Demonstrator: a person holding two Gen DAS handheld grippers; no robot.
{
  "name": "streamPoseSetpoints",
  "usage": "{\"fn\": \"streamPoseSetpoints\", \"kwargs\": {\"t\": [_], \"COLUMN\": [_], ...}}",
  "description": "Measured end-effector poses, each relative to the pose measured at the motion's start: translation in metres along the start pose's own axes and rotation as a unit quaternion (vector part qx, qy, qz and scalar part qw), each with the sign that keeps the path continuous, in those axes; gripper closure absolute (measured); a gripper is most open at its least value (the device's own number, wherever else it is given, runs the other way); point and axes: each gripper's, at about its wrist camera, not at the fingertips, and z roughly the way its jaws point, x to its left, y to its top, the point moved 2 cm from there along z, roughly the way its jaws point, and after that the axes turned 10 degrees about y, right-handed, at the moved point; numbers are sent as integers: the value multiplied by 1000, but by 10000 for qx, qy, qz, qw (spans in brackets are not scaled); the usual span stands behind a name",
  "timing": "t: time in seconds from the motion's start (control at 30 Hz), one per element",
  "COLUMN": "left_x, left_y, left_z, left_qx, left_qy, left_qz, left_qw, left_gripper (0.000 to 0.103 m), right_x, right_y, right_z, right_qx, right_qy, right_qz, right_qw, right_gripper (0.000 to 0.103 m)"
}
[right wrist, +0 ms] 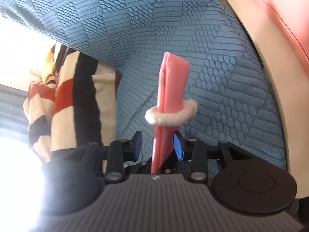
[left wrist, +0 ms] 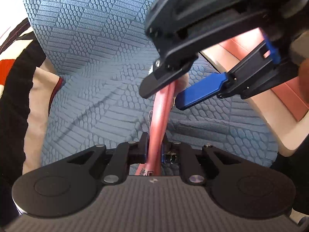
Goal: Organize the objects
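Your left gripper (left wrist: 154, 147) is clamped on a flat, smooth pink folded pouch (left wrist: 159, 119) of soft rubbery material, which it holds on edge above the seat of a blue sofa cushion (left wrist: 92, 89). That cushion is your landmark: its fabric is embossed in a patchwork of ribbed bars and rounded pebble shapes, and it curves up into a backrest behind the pouch.

A fluffy white loop, a furry hair tie (right wrist: 170, 116), rings the pouch about midway up, with the pouch's rounded end standing above it.

Your right gripper (right wrist: 157, 145) stands on both sides of the pouch below the ring. Its blue pads (right wrist: 178, 147) are parted: the left one is clear of the pink surface, and the right one is at the pouch's edge, so nothing is pinched there.

To the left of the cushion lies a soft cloth (right wrist: 63, 100) in cream, black and red bands. To the right of it runs a smooth cream rim (right wrist: 270, 61) with a pink surface (right wrist: 280, 9) beyond. Bright glare whitens the left side of the right wrist view.
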Motion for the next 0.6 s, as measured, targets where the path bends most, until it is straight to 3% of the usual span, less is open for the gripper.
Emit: {"fn": "streamPoseSetpoints", "kwargs": {"t": [0.23, 0.6], "left_x": [-3, -3], "left_y": [0, 6], "left_z": [0, -31], "left_qx": [10, -130], "left_qy": [-10, -186], "left_qz": [79, -12], "left_qw": [10000, 9997], "left_gripper": [88, 88], "right_x": [-6, 11], "right_y": [0, -10], "right_z": [6, -21], "right_qx": [-84, -237], "right_qy": [-178, -252], "right_qz": [44, -220], "right_qw": [9998, 9992], "right_gripper": [79, 82]}}
